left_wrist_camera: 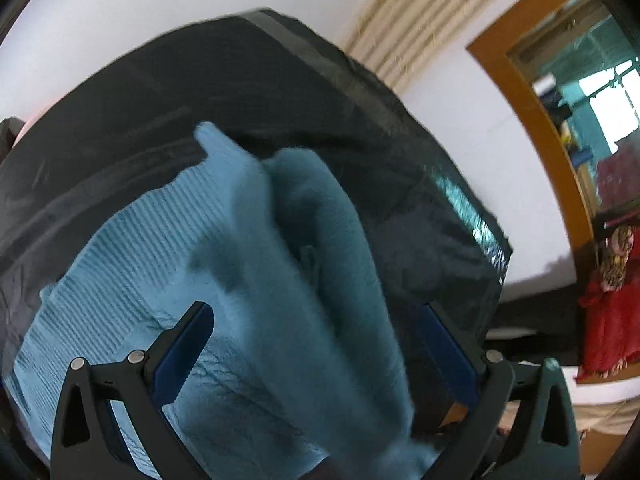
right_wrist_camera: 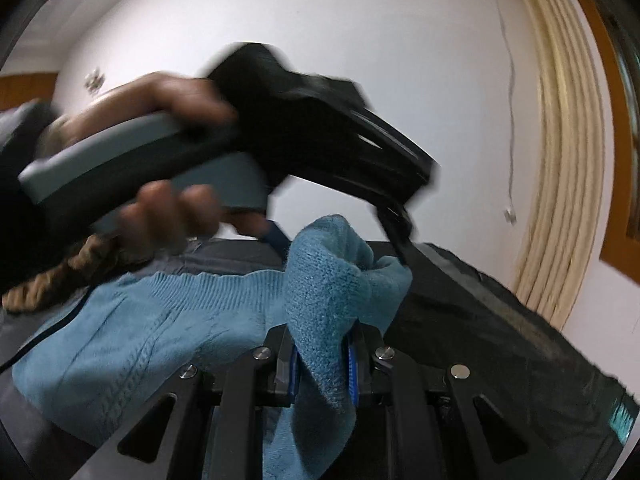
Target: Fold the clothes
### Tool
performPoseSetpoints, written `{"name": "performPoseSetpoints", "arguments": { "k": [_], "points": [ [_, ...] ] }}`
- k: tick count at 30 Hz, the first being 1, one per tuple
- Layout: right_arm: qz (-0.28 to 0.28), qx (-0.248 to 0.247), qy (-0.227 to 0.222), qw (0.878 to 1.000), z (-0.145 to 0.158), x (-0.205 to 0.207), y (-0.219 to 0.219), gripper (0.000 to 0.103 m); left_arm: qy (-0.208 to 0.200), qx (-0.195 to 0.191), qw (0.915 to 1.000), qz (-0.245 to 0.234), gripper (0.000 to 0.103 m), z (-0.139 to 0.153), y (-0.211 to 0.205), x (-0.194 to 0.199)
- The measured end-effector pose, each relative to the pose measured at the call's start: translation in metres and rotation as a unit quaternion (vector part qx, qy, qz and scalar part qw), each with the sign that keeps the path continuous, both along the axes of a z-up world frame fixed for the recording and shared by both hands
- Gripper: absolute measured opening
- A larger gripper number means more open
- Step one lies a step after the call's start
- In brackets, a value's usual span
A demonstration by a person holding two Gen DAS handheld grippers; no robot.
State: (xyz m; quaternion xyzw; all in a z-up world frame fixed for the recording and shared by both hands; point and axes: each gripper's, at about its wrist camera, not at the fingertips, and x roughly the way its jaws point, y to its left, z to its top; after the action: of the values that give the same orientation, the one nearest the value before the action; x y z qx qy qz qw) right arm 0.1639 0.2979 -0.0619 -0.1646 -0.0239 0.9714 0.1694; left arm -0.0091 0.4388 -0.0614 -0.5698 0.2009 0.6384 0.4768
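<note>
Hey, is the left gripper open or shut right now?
Open. In the left wrist view the left gripper has its blue-padded fingers spread wide apart, with the blue sweater lying between them, not pinched.

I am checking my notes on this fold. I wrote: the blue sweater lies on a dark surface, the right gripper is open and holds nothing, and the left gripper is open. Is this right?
One detail is wrong. The right gripper is not open and empty: the right wrist view shows its jaws shut on a fold of the blue sweater. The sweater does lie on the dark surface, and the left gripper is open.
</note>
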Motion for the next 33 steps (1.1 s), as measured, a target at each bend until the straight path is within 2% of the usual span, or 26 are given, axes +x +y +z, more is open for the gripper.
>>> {"name": "performPoseSetpoints", "arguments": {
  "k": [6,8,9,10,12,17,18,20,21,22,26,29,31,32,33],
  "points": [
    [0.023,0.047,-0.014,0.999,-0.004,-0.006,-0.02,0.019,0.038,-0.061,0.9963,-0.047,0.102,-0.011,0.02,0.004],
    [0.027,0.054,-0.014,0.998,-0.005,-0.006,-0.023,0.019,0.062,-0.081,0.9932,-0.056,0.099,-0.016,0.023,0.003],
    [0.029,0.055,-0.015,0.998,-0.005,-0.005,-0.024,0.019,0.073,-0.091,0.9916,-0.057,0.083,-0.02,0.023,0.001],
    [0.031,0.056,-0.014,0.998,-0.005,-0.004,-0.025,0.019,0.072,-0.097,0.9912,-0.054,0.06,-0.023,0.021,-0.003],
    [0.03,0.06,-0.013,0.998,-0.005,-0.002,-0.027,0.019,0.051,-0.095,0.9929,-0.051,0.038,-0.029,0.014,-0.009],
    [0.025,0.04,-0.01,0.999,-0.005,0.002,-0.02,0.02,0.062,-0.054,0.9958,-0.041,0.032,-0.018,-0.006,-0.008],
    [0.02,0.034,-0.008,0.999,-0.005,0.004,-0.017,0.025,0.061,-0.046,0.9964,-0.036,0.031,-0.014,-0.011,-0.009],
    [0.001,0.021,-0.003,1.0,-0.004,0.012,-0.012,0.063,0.059,-0.035,0.9973,-0.026,0.031,-0.006,-0.021,-0.013],
    [-0.009,0.014,0.003,1.0,-0.004,0.016,-0.01,0.094,0.058,-0.029,0.9977,-0.021,0.031,-0.002,-0.026,-0.014],
    [-0.013,0.006,0.009,1.0,-0.003,0.02,-0.008,0.098,0.057,-0.022,0.9979,-0.018,0.031,0.002,-0.031,-0.016],
    [0.0,-0.027,-0.006,1.0,-0.004,0.018,-0.006,0.098,0.056,-0.007,0.9984,-0.001,0.031,0.012,-0.03,-0.013],
    [0.031,-0.07,-0.02,0.997,-0.009,0.01,-0.006,0.098,0.06,0.0,0.9982,0.008,0.031,0.018,-0.033,-0.01],
    [0.037,-0.078,-0.023,0.996,-0.011,0.001,-0.004,0.096,0.064,0.003,0.9979,0.012,0.031,0.022,-0.033,-0.009],
    [0.035,-0.074,-0.024,0.996,-0.011,-0.005,-0.003,0.091,0.067,0.005,0.9977,0.014,0.031,0.025,-0.033,-0.008],
    [0.033,-0.076,-0.029,0.996,-0.01,-0.012,-0.001,0.068,0.069,0.007,0.9975,0.016,0.031,0.027,-0.034,-0.007]
  ]
}}
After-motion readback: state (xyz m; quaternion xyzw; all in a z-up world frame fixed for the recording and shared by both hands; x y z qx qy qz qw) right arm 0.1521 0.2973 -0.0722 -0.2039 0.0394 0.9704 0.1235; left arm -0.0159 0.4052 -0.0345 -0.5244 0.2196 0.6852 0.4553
